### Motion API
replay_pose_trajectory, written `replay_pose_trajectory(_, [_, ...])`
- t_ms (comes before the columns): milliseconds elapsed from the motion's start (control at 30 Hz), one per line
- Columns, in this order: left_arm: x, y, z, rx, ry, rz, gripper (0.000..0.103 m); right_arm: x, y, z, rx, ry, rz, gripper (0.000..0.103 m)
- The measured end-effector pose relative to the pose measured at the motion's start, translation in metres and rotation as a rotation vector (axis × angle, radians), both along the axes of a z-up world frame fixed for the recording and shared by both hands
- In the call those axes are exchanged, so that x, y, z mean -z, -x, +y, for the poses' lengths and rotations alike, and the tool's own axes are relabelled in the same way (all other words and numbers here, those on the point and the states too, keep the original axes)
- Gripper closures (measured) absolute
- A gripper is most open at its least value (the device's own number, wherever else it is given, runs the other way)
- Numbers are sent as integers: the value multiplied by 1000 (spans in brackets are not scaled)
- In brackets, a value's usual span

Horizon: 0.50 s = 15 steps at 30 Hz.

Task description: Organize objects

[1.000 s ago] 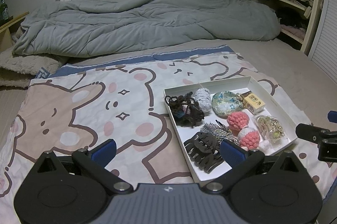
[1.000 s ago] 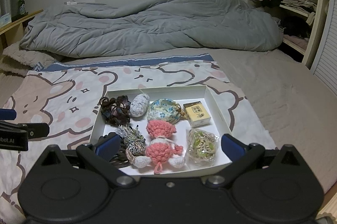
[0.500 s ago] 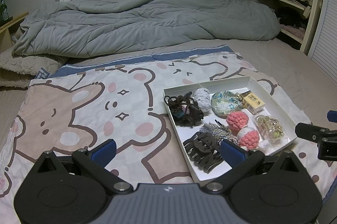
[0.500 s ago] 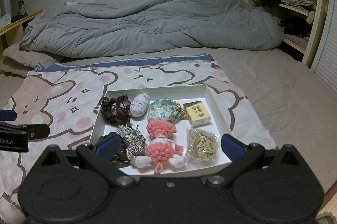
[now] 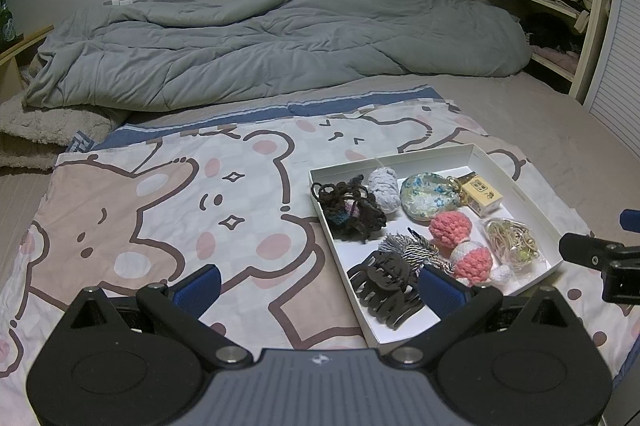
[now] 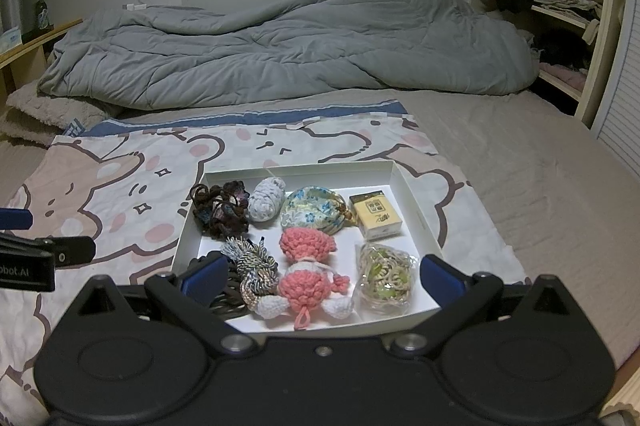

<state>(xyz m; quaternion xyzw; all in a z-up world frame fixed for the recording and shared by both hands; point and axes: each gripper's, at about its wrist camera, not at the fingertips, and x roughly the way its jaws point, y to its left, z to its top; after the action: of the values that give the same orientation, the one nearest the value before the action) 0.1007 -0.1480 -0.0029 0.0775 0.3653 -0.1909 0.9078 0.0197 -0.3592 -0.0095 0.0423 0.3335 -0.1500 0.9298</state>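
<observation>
While both your grippers hang wide open with nothing in them, the white box (image 6: 416, 203) lies flat on the bear-print sheet (image 5: 160, 209).

Your right gripper (image 6: 322, 276) hides the dark hair claw (image 5: 386, 284) and the box's near corner; your left gripper (image 5: 318, 288) hovers beside the box over open sheet, the grey duvet (image 5: 280, 37) beyond.
</observation>
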Motion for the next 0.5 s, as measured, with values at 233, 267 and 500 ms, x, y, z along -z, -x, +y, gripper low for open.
replay_pose_trajectory(233, [0, 0, 0, 0, 0, 1, 0, 0, 0, -1, -1, -1, 0, 0])
replay_pose_trajectory(267, [0, 0, 0, 0, 0, 1, 0, 0, 0, -1, -1, -1, 0, 0])
replay_pose_trajectory(500, [0, 0, 0, 1, 0, 1, 0, 0, 0, -1, 0, -2, 0, 0])
